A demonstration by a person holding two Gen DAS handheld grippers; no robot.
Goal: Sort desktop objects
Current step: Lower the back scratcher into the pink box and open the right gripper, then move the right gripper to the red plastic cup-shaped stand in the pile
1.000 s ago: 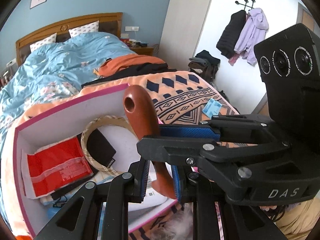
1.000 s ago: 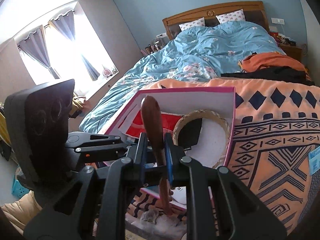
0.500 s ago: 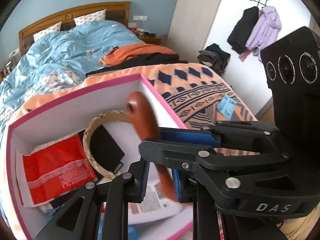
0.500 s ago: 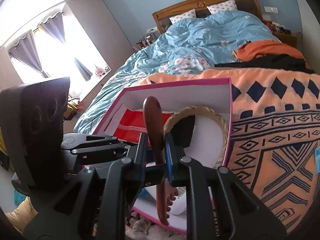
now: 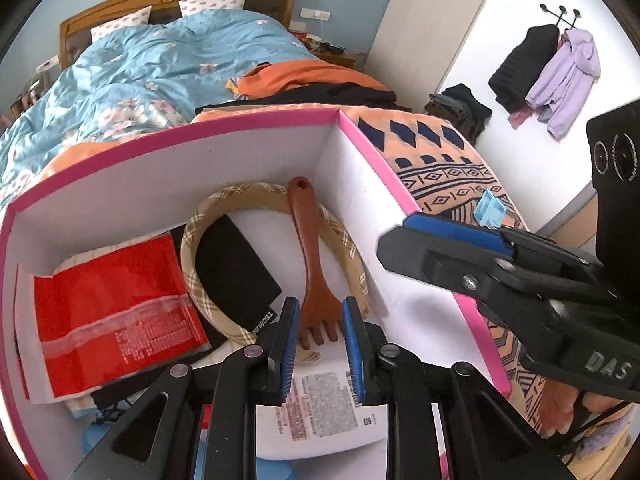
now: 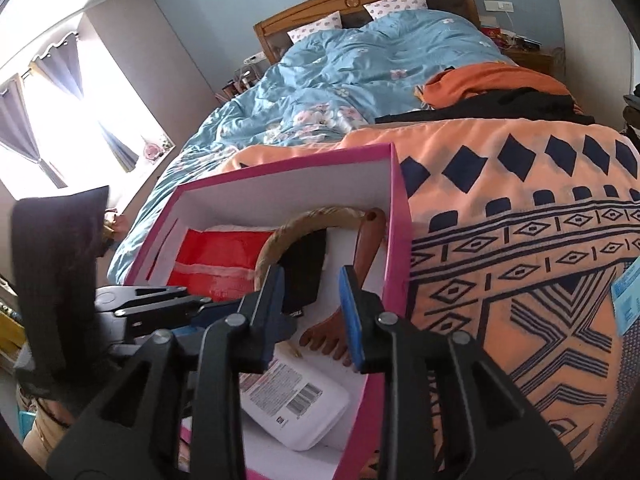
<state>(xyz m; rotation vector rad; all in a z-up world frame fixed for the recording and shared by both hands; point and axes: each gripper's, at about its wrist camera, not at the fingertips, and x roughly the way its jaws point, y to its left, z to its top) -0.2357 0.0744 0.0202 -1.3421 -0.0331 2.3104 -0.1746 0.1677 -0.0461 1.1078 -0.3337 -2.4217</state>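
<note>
A brown wooden fork [image 5: 308, 248] lies flat in the pink-rimmed white box [image 5: 240, 128], its handle across a plaid headband [image 5: 224, 216]. My left gripper [image 5: 320, 312] hovers over the fork's tines with its jaws opening. The head shows between the pads with slim gaps, and neither pad presses on it. In the right wrist view the fork [image 6: 326, 334] lies below my right gripper [image 6: 312, 280]. Those jaws are opening, with nothing gripped. One of the right gripper's fingers [image 5: 420, 260] reaches over the box's right wall.
Inside the box [image 6: 280, 170] lie a red packet [image 5: 108, 300], a black wallet [image 5: 236, 272] and a white labelled packet [image 5: 320, 412]. The box sits on an orange patterned blanket [image 6: 520, 240], where a small blue card [image 5: 490, 210] also lies. A blue duvet [image 6: 360, 60] covers the bed behind.
The fork stood upright, pinched by both grippers; now it lies flat in the box, free of both. Both grippers sank toward the box and the right one spread its jaws.
</note>
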